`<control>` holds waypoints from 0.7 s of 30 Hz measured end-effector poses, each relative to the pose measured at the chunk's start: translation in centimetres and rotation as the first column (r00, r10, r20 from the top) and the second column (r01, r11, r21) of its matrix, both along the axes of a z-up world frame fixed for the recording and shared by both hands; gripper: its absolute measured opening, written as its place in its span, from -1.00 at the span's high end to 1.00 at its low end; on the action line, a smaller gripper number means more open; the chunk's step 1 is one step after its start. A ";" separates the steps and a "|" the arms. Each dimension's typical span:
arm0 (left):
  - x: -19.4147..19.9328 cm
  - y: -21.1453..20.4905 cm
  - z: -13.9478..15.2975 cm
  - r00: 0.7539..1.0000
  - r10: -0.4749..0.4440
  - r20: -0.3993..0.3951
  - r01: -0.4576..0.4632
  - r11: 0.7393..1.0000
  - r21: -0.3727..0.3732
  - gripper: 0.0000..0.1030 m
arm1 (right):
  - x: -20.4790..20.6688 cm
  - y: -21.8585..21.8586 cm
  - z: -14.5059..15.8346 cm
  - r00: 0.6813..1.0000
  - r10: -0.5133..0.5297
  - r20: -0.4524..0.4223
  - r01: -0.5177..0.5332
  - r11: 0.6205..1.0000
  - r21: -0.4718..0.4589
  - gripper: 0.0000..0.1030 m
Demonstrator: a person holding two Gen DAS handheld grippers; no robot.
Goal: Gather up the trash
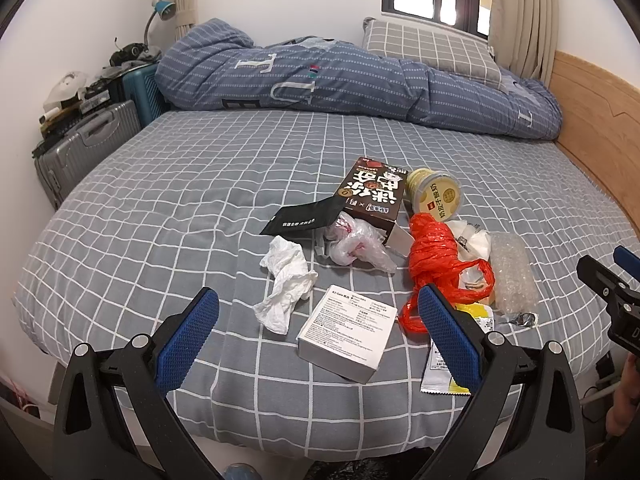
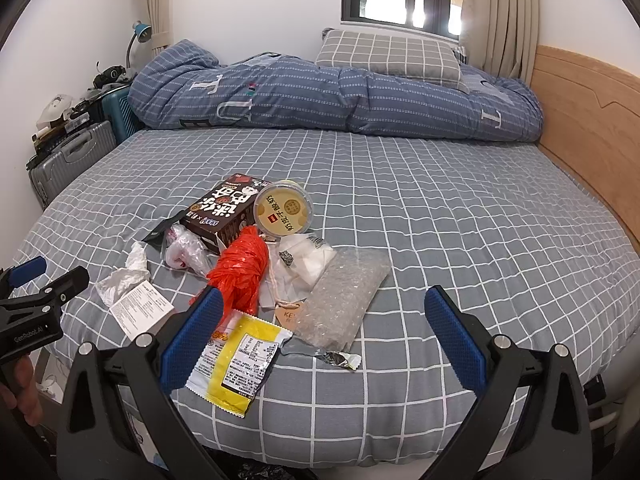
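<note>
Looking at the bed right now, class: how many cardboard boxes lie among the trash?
2. The brown box lies at the far side of the pile, beside the yellow cup. The white box lies nearest, between the left gripper fingers. Others may be hidden under bags.

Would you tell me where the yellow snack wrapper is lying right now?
In the right wrist view, the yellow snack wrapper lies flat at the bed's near edge, just below the red plastic bag and left of the bubble wrap.

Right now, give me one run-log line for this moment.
phase: pre-grasp | left hand-held gripper: open, empty | right hand-held gripper: open, empty | trash on bed: untouched
</note>
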State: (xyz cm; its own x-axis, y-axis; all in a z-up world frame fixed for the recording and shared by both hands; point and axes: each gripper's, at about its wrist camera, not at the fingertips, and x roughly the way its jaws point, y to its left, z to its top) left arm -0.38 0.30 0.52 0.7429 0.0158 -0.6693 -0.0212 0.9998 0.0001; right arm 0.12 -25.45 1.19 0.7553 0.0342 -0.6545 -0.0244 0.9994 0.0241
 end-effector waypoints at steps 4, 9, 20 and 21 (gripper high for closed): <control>0.0 0.0 0.0 1.000 0.000 0.000 0.000 1.000 -0.001 -0.89 | 0.0 0.0 0.0 1.000 -0.001 0.001 0.001 1.000 -0.002 -0.87; 0.0 0.1 0.0 1.000 0.003 0.001 -0.003 1.000 0.003 -0.89 | 0.0 0.0 0.0 1.000 0.000 0.001 0.000 1.000 -0.002 -0.87; 2.3 0.0 -3.6 0.996 -0.029 -0.090 0.031 0.999 0.030 -0.89 | 3.3 0.0 -3.2 0.998 -0.007 -0.069 0.003 0.998 -0.068 -0.82; 2.6 -0.1 -4.1 0.994 -0.033 -0.104 0.037 0.999 0.031 -0.89 | 3.7 -0.1 -3.6 0.997 -0.008 -0.079 0.002 0.998 -0.066 -0.81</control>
